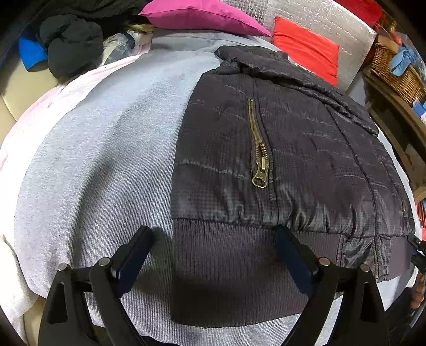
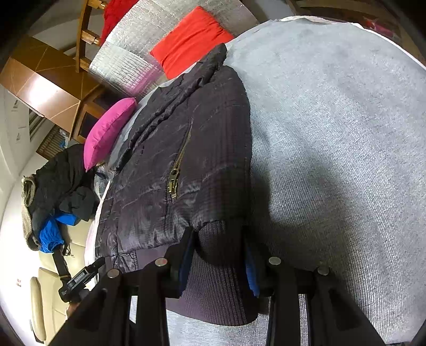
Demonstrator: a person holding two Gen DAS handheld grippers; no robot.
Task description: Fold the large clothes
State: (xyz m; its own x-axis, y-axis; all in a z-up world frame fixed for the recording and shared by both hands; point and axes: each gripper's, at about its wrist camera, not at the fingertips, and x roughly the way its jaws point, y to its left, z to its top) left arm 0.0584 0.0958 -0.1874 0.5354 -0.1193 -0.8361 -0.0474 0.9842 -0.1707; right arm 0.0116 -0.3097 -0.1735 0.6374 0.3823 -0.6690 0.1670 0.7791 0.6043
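Observation:
A dark quilted jacket (image 1: 287, 149) with a brass zipper (image 1: 259, 149) and a ribbed knit hem (image 1: 229, 268) lies folded on a grey cloth-covered surface (image 1: 106, 159). My left gripper (image 1: 213, 239) is open, its fingers straddling the left corner of the hem just above it. In the right wrist view the jacket (image 2: 186, 149) fills the middle. My right gripper (image 2: 219, 247) is open, with the ribbed hem corner (image 2: 218, 279) between its fingers.
A magenta cushion (image 1: 202, 16) and a red cushion (image 1: 306, 48) lie at the far edge by silver foil sheeting (image 1: 319, 16). A pile of dark and blue clothes (image 1: 66, 48) sits far left. A wicker basket (image 1: 394, 69) stands at right. Wooden furniture (image 2: 48, 87) stands beyond the surface.

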